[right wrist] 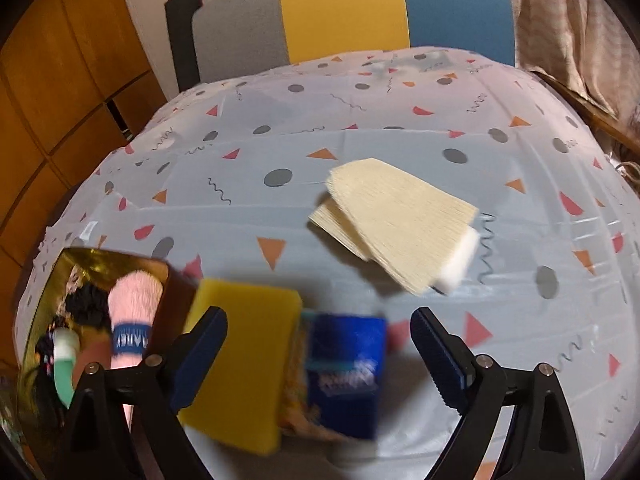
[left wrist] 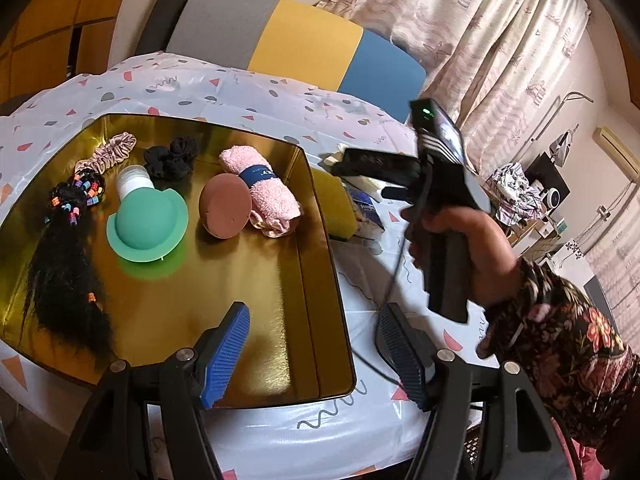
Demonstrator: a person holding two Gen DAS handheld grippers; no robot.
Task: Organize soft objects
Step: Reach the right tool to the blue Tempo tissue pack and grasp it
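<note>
A gold tray (left wrist: 312, 264) holds a rolled pink towel (left wrist: 264, 192), a brown ball (left wrist: 224, 210), a green hat-shaped toy (left wrist: 147, 226), black scrunchies (left wrist: 170, 160), a pink scrunchie (left wrist: 108, 154) and a black hairpiece (left wrist: 64, 272). My left gripper (left wrist: 316, 356) is open and empty above the tray's near right corner. My right gripper (right wrist: 320, 364) is open over a yellow sponge (right wrist: 240, 364) and a blue tissue pack (right wrist: 344, 372) lying beside the tray (right wrist: 80, 264). Cream cloths on a white sponge (right wrist: 400, 220) lie farther out.
The table wears a patterned plastic cover (right wrist: 360, 120). A grey, yellow and blue chair (right wrist: 340, 12) stands behind it. The right hand and its gripper body (left wrist: 440, 208) hang over the table right of the tray. Curtains (left wrist: 480, 40) are behind.
</note>
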